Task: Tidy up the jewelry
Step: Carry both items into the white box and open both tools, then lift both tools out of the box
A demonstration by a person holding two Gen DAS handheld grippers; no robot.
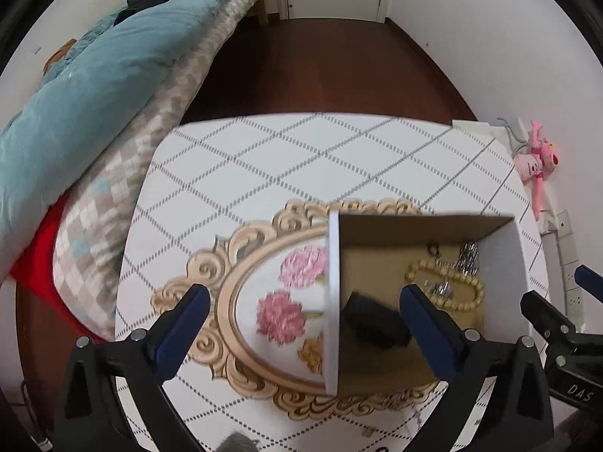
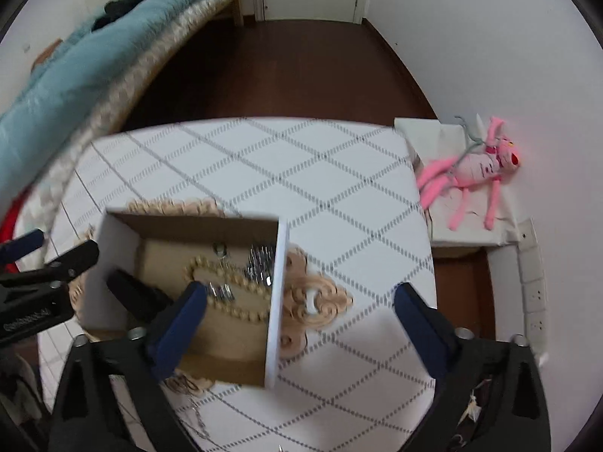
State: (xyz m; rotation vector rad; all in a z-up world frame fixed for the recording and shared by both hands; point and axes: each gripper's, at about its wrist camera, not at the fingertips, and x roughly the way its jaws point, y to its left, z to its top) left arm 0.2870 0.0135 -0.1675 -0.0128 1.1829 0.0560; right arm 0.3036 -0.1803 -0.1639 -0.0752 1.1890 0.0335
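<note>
Your left gripper (image 1: 305, 301) and right gripper (image 2: 301, 301) both hang open, straddling the box (image 2: 277, 301) walls. Closing carelessly could tip it, spilling the bead necklace (image 2: 230, 301).

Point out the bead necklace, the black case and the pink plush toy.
bead necklace (image 1: 475, 289): left wrist view, right curve of beads.
black case (image 1: 371, 320): left wrist view, top face.
pink plush toy (image 2: 476, 167): right wrist view, belly.

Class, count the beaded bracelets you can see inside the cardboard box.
1. A single cream beaded bracelet lies on the floor of the cardboard box, beside a silver chain heap near the right wall. Others may be hidden under the gripper finger or the black item.
</note>
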